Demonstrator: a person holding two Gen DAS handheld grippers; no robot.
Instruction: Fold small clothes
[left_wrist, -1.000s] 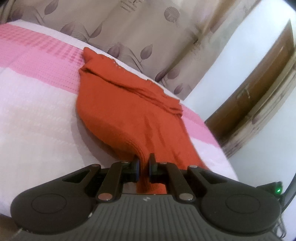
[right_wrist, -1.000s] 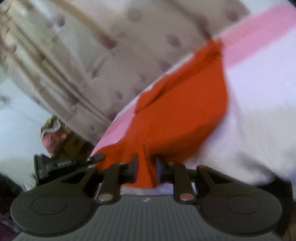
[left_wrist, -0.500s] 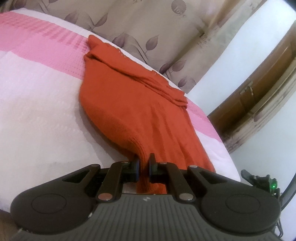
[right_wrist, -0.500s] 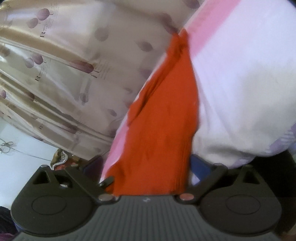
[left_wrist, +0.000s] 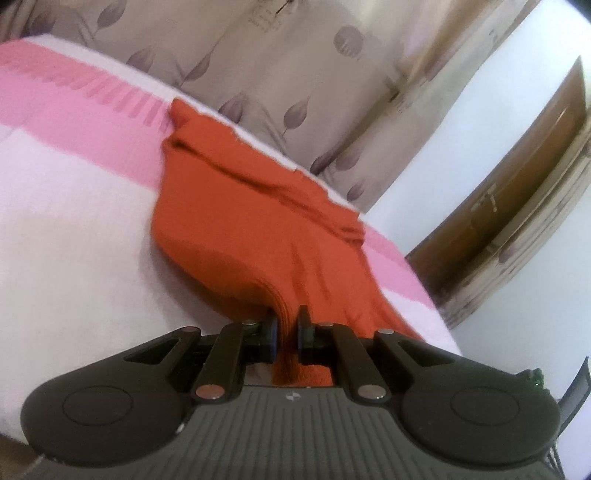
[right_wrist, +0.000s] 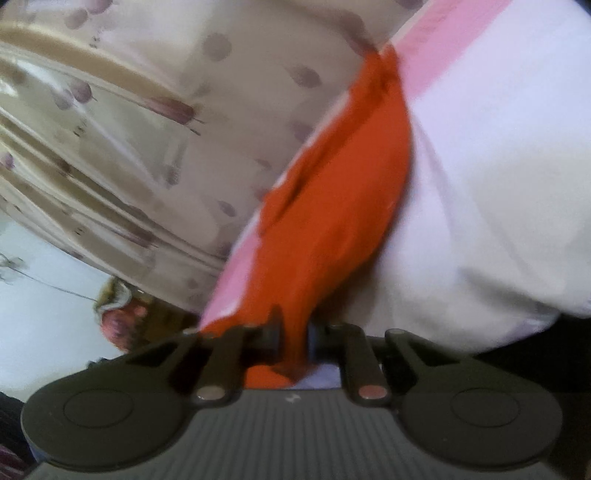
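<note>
Orange garment (left_wrist: 240, 221) lies on the pink-and-white bed (left_wrist: 74, 229); left tongs (left_wrist: 287, 328) grasp its near edge, right tongs (right_wrist: 295, 332) just clamped another. Uneven pulling could bunch the cloth.

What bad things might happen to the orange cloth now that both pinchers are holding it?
1. The left gripper and right gripper each pinch only a narrow bit of the orange cloth's near edge. The right jaws have just been closing on it, so that grip may be shallow and slip.
2. The far end is already bunched and wrinkled, so a fold from here may come out crooked.
3. The cloth lies near the bed's edge and might slide off.
</note>
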